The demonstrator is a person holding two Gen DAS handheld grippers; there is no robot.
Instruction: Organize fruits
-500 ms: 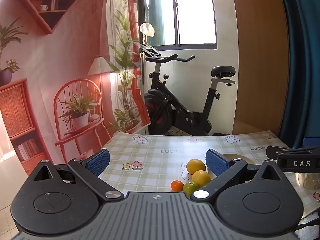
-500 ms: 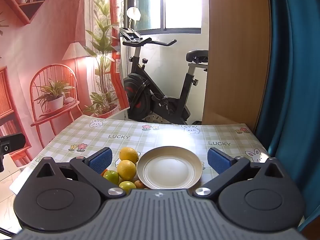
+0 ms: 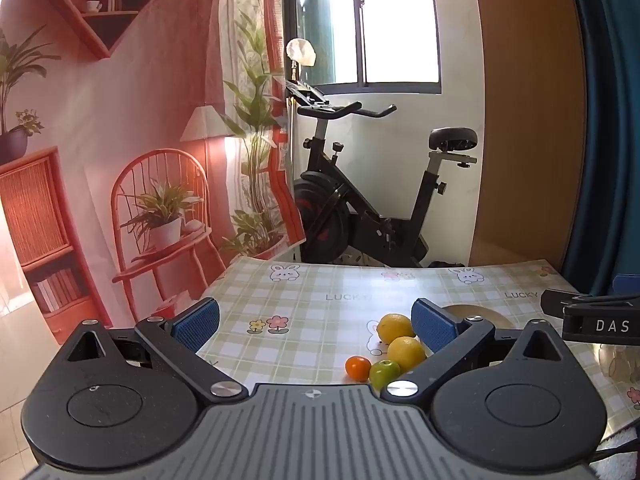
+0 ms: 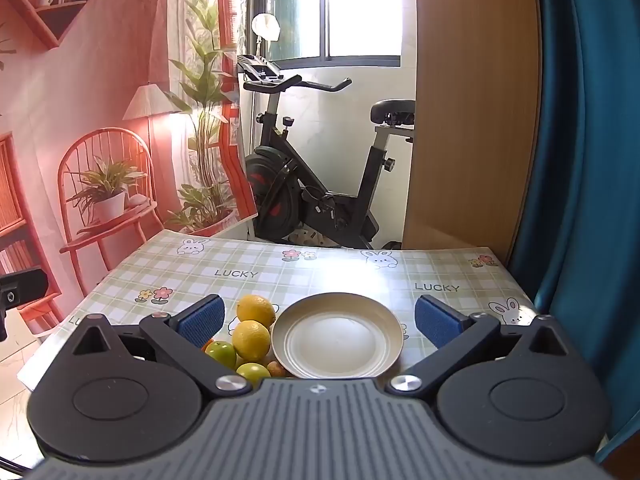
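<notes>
A cream plate [image 4: 337, 336] lies bare on the checked tablecloth [image 4: 280, 276]. Left of it sits a cluster of fruit: two yellow lemons [image 4: 251, 340], two green fruits [image 4: 221, 354] and a small brown one [image 4: 277, 369]. In the left wrist view the same lemons [image 3: 406, 353], a green fruit [image 3: 385, 374] and a small orange [image 3: 358, 368] lie just inside the right finger. My left gripper [image 3: 316, 322] is open above the cloth, with nothing held. My right gripper [image 4: 320, 318] is open too, its jaws spread either side of the plate and hovering short of it.
An exercise bike [image 4: 312, 196] stands beyond the table's far edge, beside a wooden panel [image 4: 472, 120] and a blue curtain [image 4: 588, 160]. A printed pink backdrop [image 3: 120, 140] hangs on the left. The right gripper's body [image 3: 592, 320] shows at the left wrist view's right edge.
</notes>
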